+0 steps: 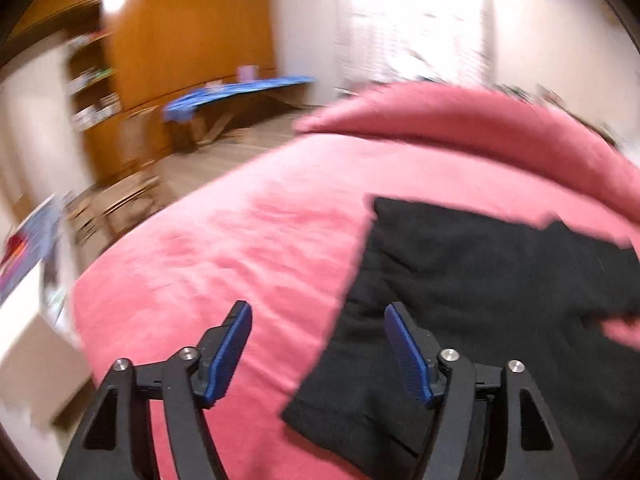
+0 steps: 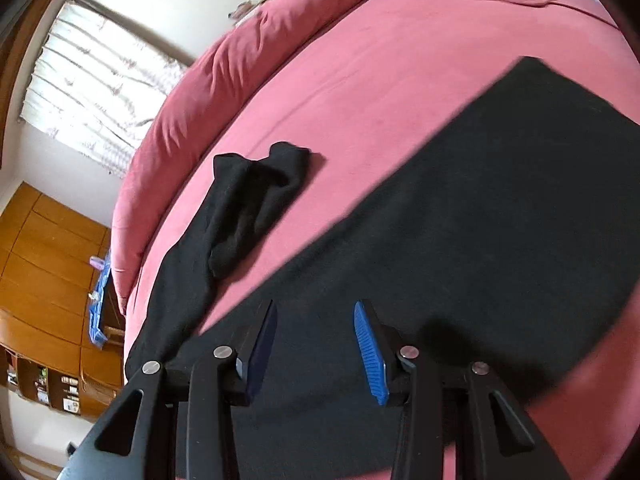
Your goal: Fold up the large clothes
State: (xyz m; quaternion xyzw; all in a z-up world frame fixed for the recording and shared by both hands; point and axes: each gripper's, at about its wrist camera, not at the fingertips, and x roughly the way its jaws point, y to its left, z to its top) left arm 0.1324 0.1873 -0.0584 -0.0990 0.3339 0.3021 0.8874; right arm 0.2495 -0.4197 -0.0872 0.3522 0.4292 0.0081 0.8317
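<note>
The black garment (image 2: 460,220) lies spread flat on the pink bedspread (image 2: 360,80), one sleeve (image 2: 248,200) seemingly folded back at its left. Left gripper (image 1: 318,350) and right gripper (image 2: 316,350) hover released above it, grasping nothing

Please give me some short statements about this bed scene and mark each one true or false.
1. The black garment lies on a pink bedspread. True.
2. The left tool grips the garment. False: it is open, nothing between its pads.
3. One sleeve lies bunched beside the garment's body. True.
4. The right tool holds a white towel. False: it is open and empty.
5. A blue-covered ironing board stands by the wooden wardrobe. True.
</note>
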